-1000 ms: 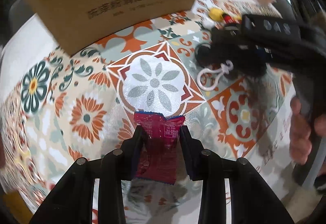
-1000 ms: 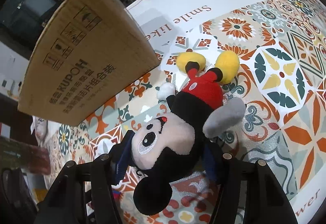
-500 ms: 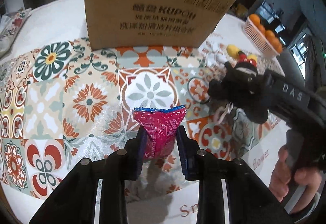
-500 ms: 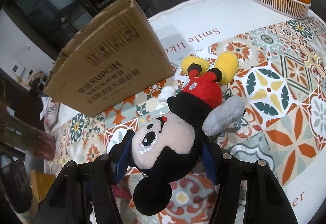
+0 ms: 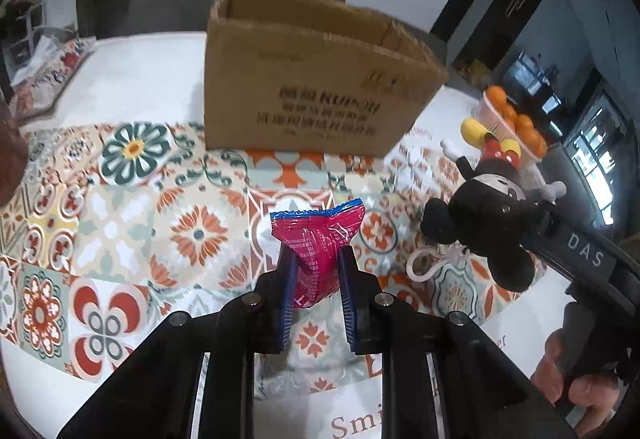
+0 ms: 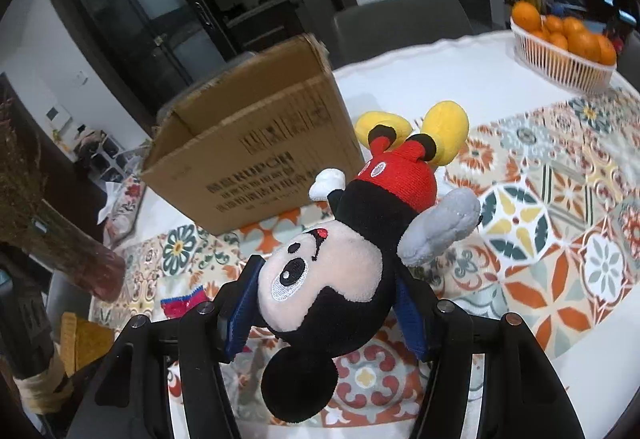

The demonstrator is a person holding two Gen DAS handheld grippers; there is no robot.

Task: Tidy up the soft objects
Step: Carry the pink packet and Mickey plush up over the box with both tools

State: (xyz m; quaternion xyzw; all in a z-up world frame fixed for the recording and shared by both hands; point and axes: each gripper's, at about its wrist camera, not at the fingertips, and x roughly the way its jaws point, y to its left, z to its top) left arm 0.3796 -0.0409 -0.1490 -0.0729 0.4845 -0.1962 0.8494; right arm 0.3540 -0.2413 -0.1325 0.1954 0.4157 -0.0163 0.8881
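Note:
My left gripper (image 5: 316, 259) pinches a pink snack packet (image 5: 318, 243) with a blue top seam, lifted above the patterned tablecloth; its jaws are still closing on the crumpled packet. My right gripper (image 6: 324, 287) is shut on the head of a mouse plush toy (image 6: 360, 239), which hangs upside down with its yellow shoes up. That plush toy (image 5: 492, 215) and the right gripper (image 5: 532, 227) also show at the right of the left wrist view. An open cardboard box (image 5: 316, 95) stands behind both; the box (image 6: 248, 159) sits left of the plush.
A white basket of oranges (image 6: 560, 47) stands at the table's far right. The tiled tablecloth (image 5: 120, 199) covers the table. A hand (image 5: 572, 379) holds the right tool. A grey chair (image 6: 400, 19) stands behind the table, and a brown sleeve (image 6: 48, 219) is at the left.
Both grippers have risen from the table, carrying the packet and the plush. The box's open top has come into view. The left jaws have squeezed the packet narrower.

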